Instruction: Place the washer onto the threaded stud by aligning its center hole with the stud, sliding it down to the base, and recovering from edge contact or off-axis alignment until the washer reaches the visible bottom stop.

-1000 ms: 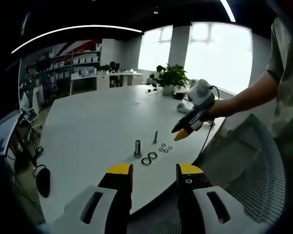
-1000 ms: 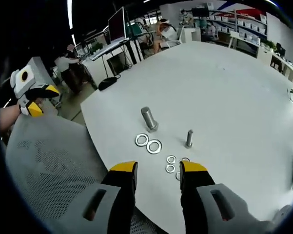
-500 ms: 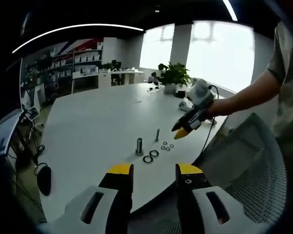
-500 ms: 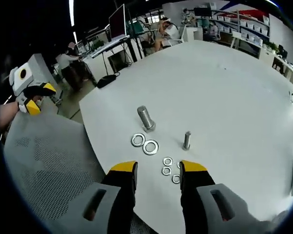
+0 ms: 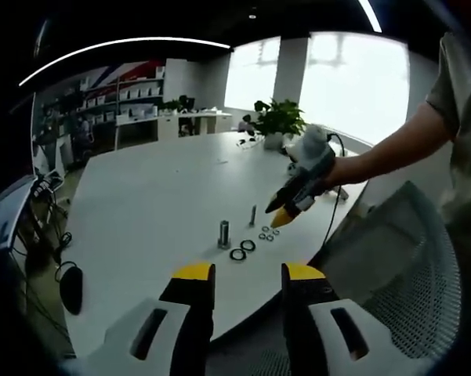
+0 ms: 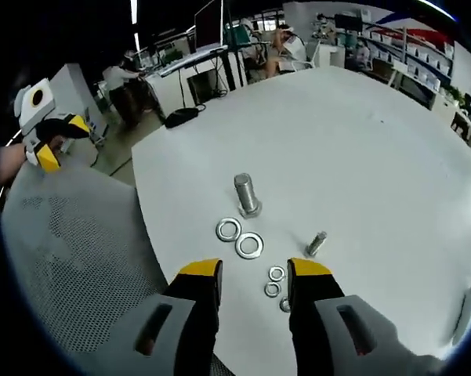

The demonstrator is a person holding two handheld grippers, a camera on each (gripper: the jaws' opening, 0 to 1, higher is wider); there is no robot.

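White table [image 6: 360,141], 2 studs [image 6: 246,194], small washers [image 6: 276,273] partly behind jaws

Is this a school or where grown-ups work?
It looks like an office or workshop room. A big white table stands in the middle, desks with a monitor and seated people are behind it, and shelves of boxes line the far wall. A potted plant sits by bright windows.
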